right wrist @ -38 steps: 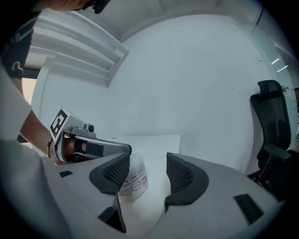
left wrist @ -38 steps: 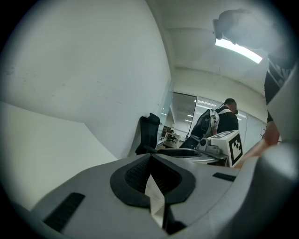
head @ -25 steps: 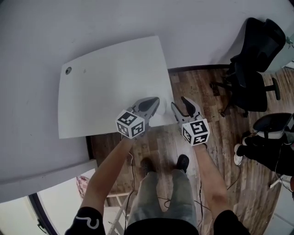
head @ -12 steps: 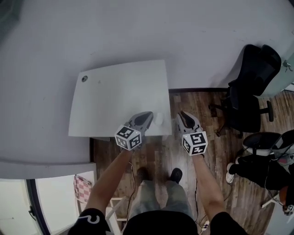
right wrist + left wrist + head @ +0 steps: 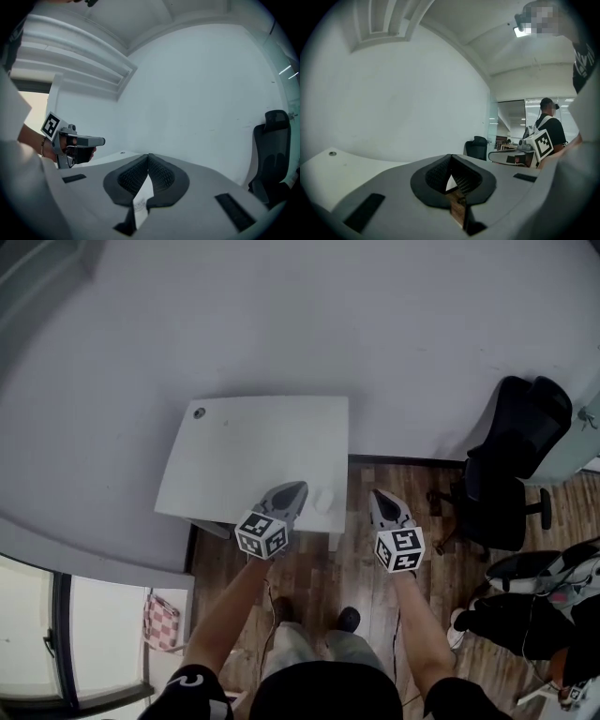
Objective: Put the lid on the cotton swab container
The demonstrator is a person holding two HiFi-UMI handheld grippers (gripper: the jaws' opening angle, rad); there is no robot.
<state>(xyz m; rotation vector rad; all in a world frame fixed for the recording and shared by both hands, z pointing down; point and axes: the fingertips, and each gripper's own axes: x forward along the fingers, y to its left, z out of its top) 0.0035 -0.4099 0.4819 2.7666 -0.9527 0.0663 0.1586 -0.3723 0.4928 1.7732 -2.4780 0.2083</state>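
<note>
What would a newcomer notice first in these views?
The left gripper and right gripper, both shut and empty, hang by the near edge of the white table. Between them a small white container sits near the table's right corner. A black office chair stands on the wood floor at right.

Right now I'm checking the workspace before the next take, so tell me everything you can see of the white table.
Seen from above in the head view, the white table has a smooth, matte-looking top with rounded corners. A small, dark, round grommet sits near its far left corner. A small white container rests on it close to the near right edge, too small to tell whether its lid is on. The far side meets a plain grey surface, and wood floor shows beyond the near edge.
</note>
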